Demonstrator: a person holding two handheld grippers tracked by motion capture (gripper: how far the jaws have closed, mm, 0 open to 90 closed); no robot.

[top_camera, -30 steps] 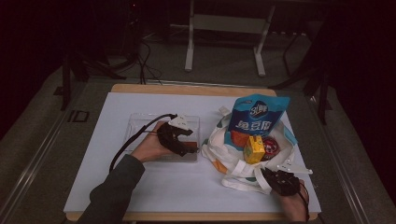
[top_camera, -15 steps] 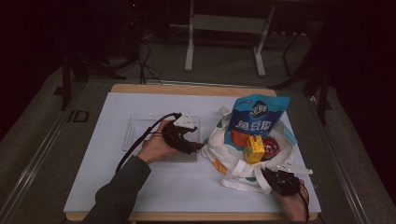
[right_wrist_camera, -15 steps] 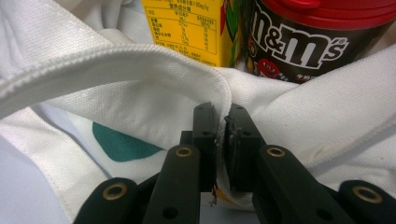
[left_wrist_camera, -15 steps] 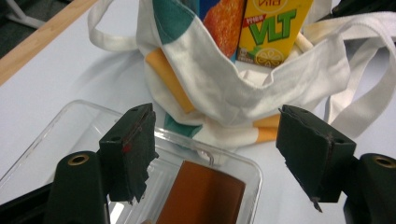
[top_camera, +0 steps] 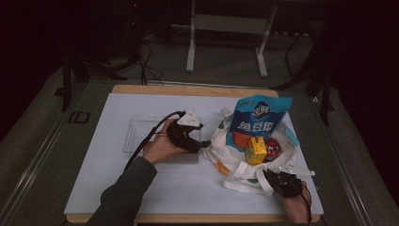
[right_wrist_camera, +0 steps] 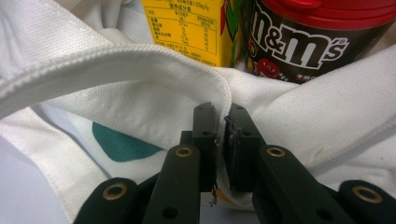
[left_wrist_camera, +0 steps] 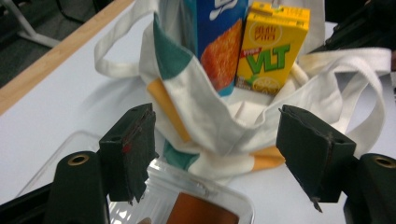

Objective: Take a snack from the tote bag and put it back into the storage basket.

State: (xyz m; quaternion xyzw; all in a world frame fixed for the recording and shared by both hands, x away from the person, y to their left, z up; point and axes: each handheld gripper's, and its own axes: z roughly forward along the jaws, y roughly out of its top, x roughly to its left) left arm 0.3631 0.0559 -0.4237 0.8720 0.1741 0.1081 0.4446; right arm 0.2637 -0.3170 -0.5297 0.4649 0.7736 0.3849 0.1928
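A white tote bag (top_camera: 230, 157) with green and orange patches lies open at the table's right. In it stand a blue snack bag (top_camera: 258, 121), a yellow juice box (top_camera: 256, 150) and a red-lidded M&M's can (top_camera: 274, 148). My right gripper (top_camera: 272, 178) sits at the bag's near edge. In the right gripper view the right gripper (right_wrist_camera: 222, 119) is shut on the tote bag's (right_wrist_camera: 140, 74) cloth rim. My left gripper (top_camera: 203, 144) hovers just left of the bag. Its jaws (left_wrist_camera: 215, 126) stand open and face the tote bag (left_wrist_camera: 205, 116) with nothing between them.
A clear plastic tray (top_camera: 134, 136) lies under and to the left of the left hand. Its near corner (left_wrist_camera: 187, 184) holds something orange-brown. A white mat (top_camera: 108, 179) covers the wooden table. Stand legs (top_camera: 190, 52) rise on the floor beyond the table's far edge.
The left gripper has lifted off the clear tray and swung right toward the tote bag. The right gripper has kept still on the bag's rim.
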